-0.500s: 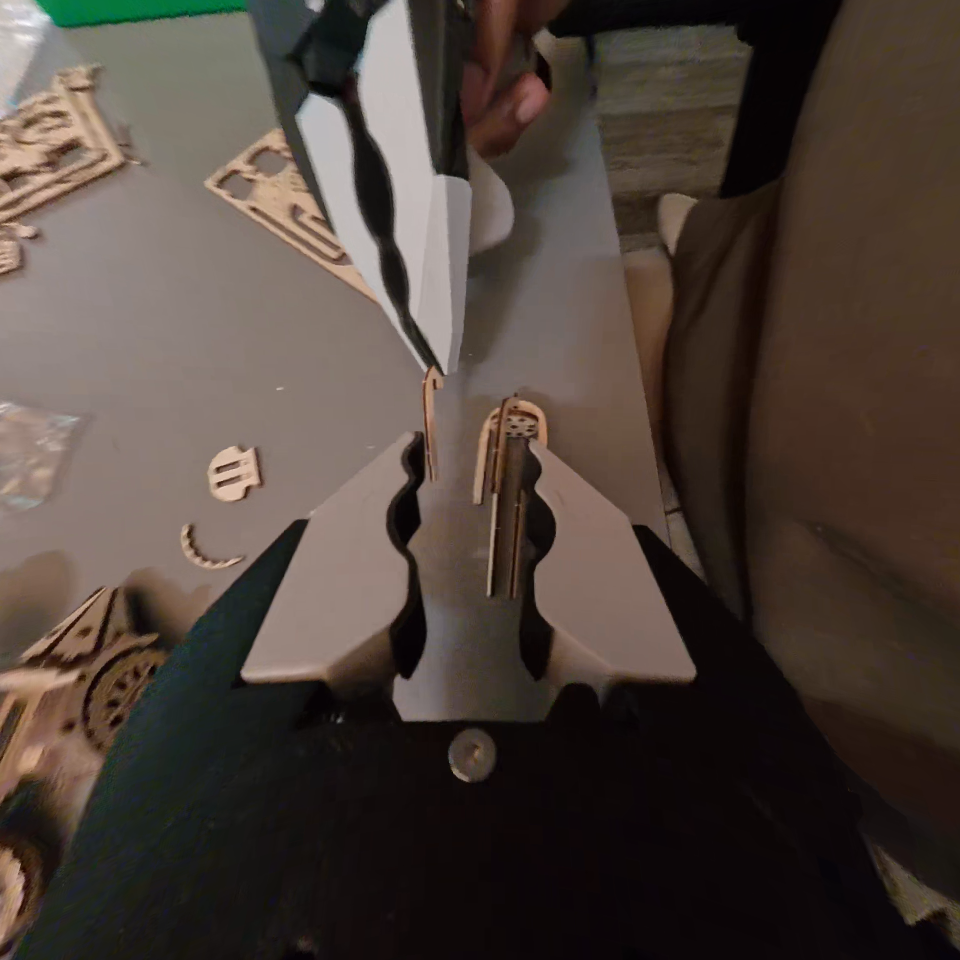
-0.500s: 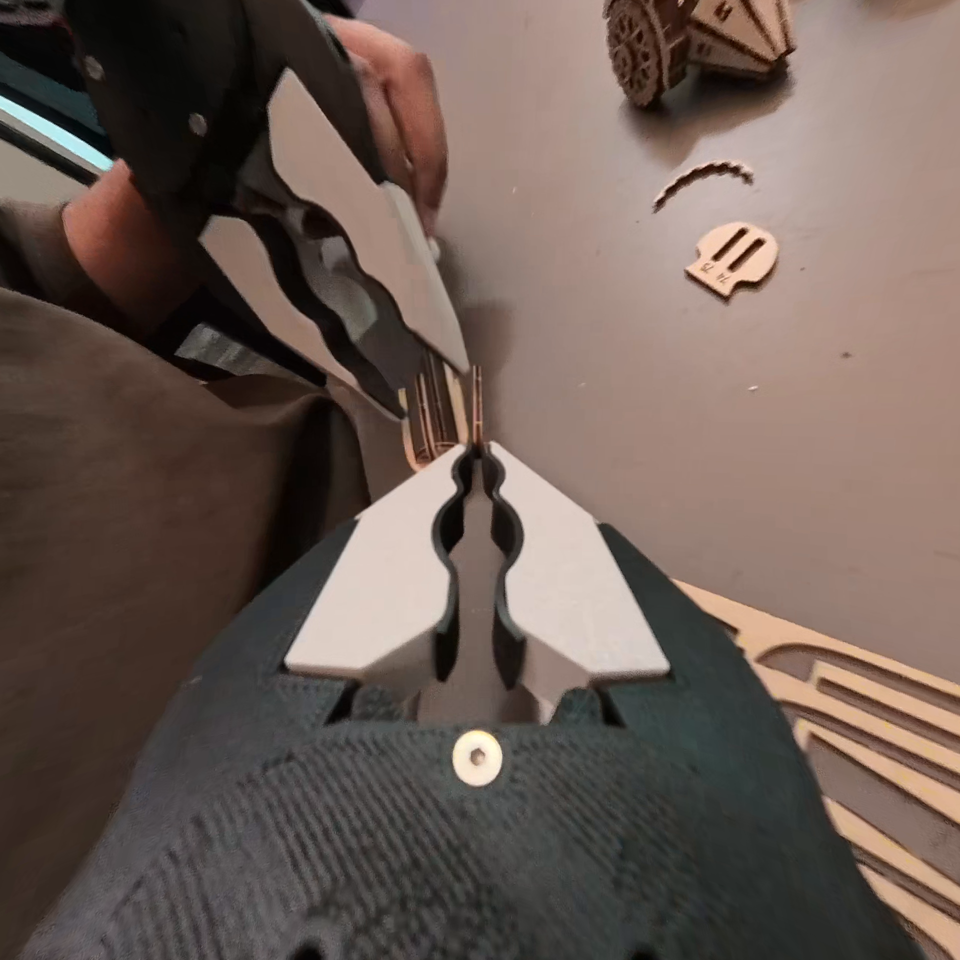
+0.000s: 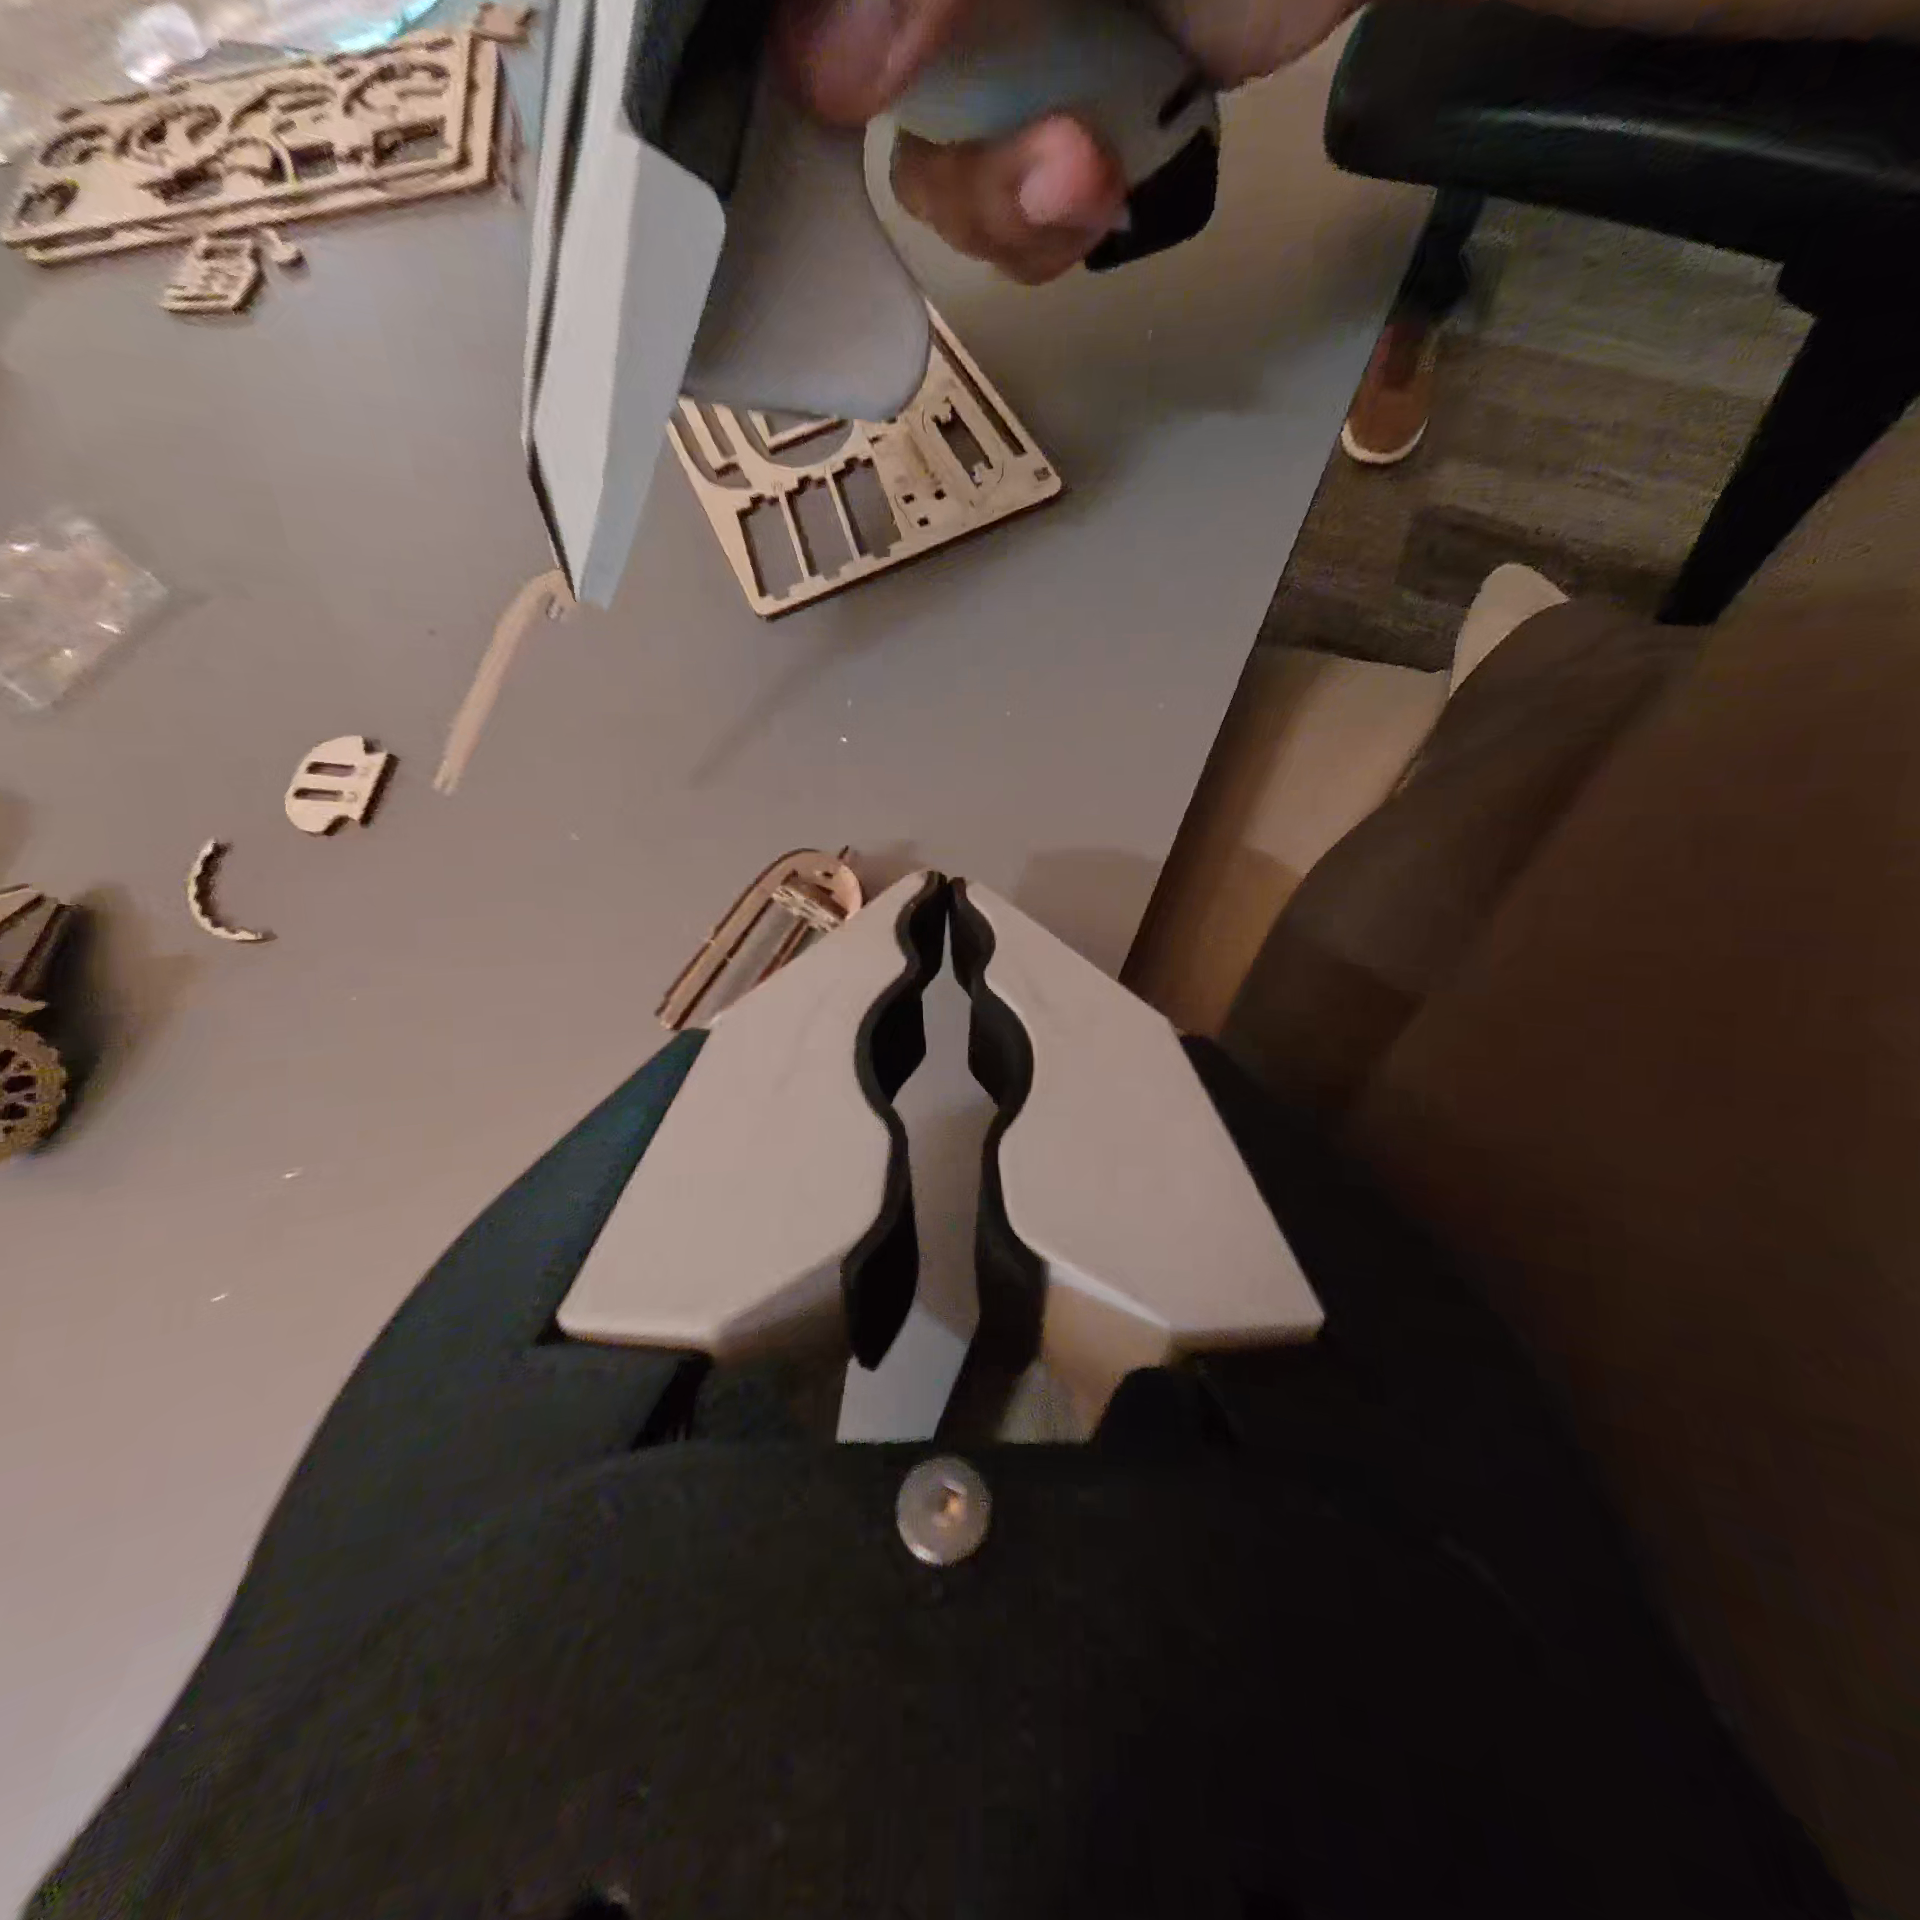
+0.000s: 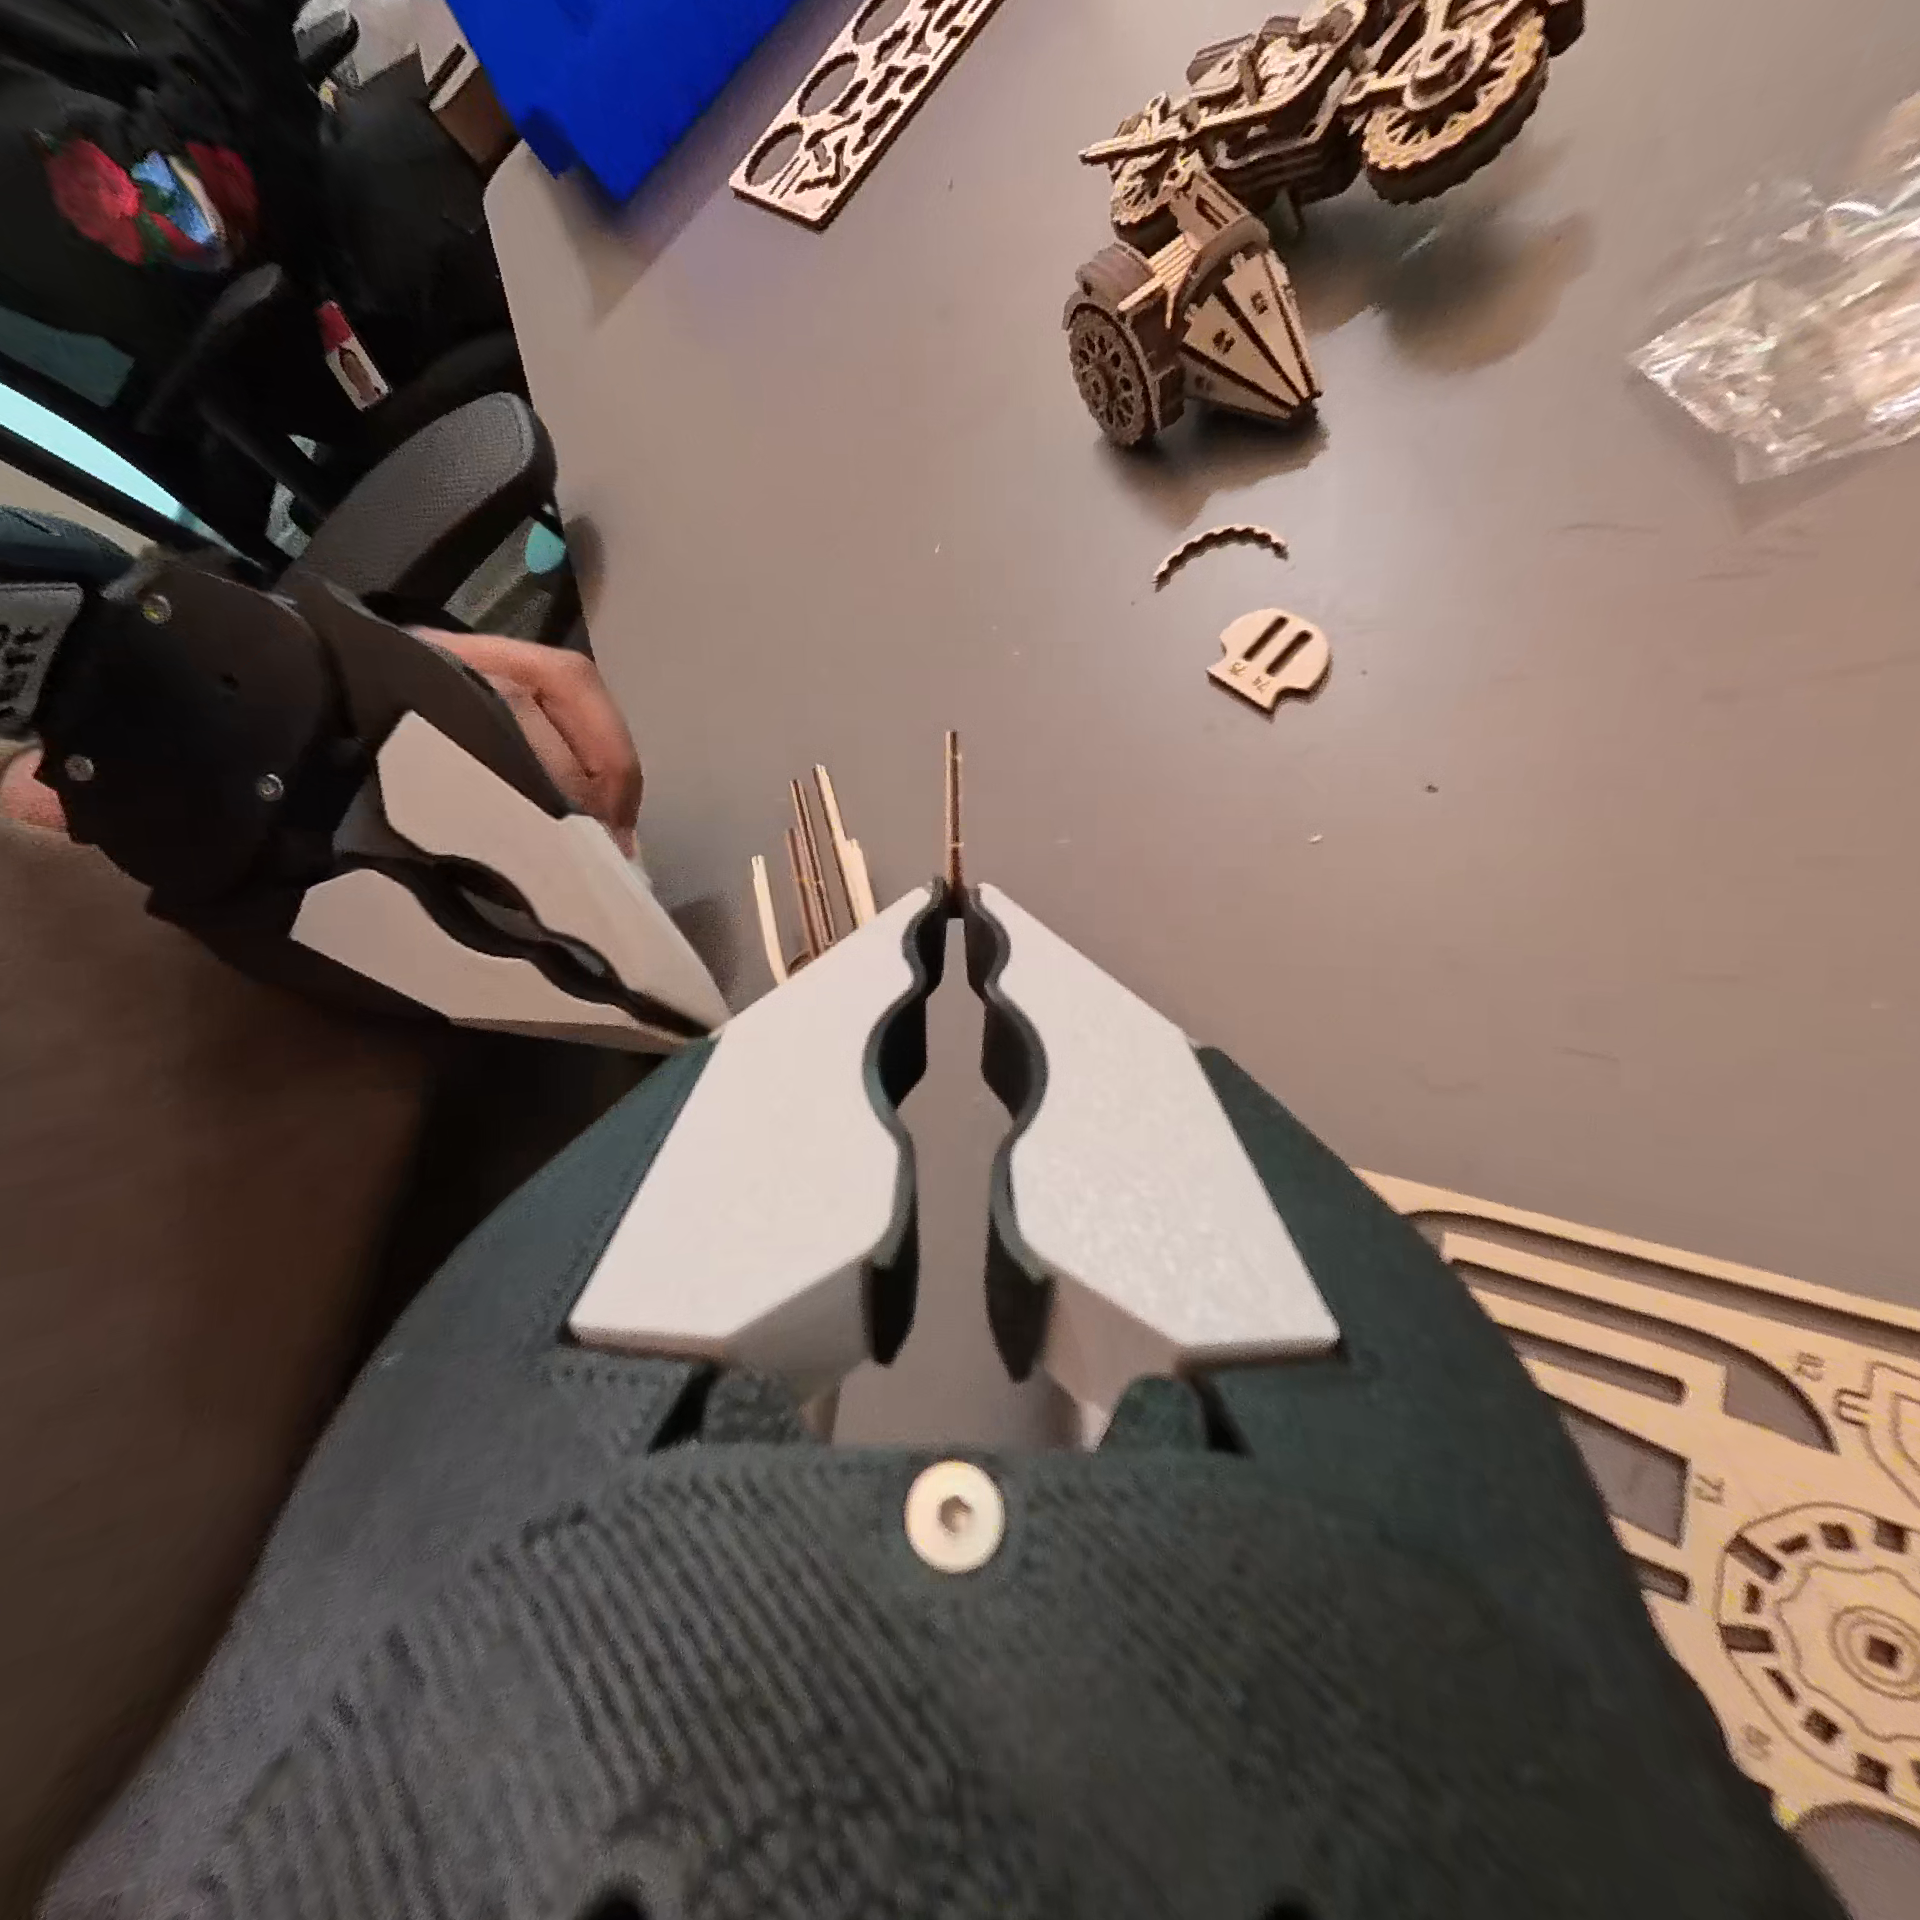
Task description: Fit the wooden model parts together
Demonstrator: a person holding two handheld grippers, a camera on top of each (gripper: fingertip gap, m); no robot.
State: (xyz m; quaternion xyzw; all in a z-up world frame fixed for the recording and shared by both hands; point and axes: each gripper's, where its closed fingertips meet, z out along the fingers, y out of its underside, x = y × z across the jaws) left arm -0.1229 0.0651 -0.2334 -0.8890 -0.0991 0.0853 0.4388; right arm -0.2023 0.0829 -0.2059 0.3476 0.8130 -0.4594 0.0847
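Note:
My left gripper (image 3: 940, 891) is shut near the table's right edge. A layered arched wooden part (image 3: 764, 940) sits just left of its tip, with its near end hidden behind the left finger; I cannot tell if it is gripped. In the right wrist view the part (image 4: 816, 883) stands edge-on by the left gripper (image 4: 712, 1029). My right gripper (image 4: 954, 904) is shut on a thin wooden strip (image 4: 952, 810), seen edge-on. In the left wrist view the right gripper (image 3: 582, 592) hangs over the table with the blurred strip (image 3: 488, 696) pointing down and left.
A slotted round piece (image 3: 338, 784) and a toothed arc (image 3: 218, 899) lie loose on the grey table (image 3: 727, 727). Cut-out wooden sheets (image 3: 862, 488) (image 4: 1662, 1455), a part-built wheeled model (image 4: 1195, 343) and a plastic bag (image 4: 1808, 353) lie around. My lap is at right. The left gripper's tips are roughly 9 centimeters from the right gripper's.
My left gripper has closed; the arched part that was between its open fingers is now beside its left finger. My right gripper has drawn away from it with the strip.

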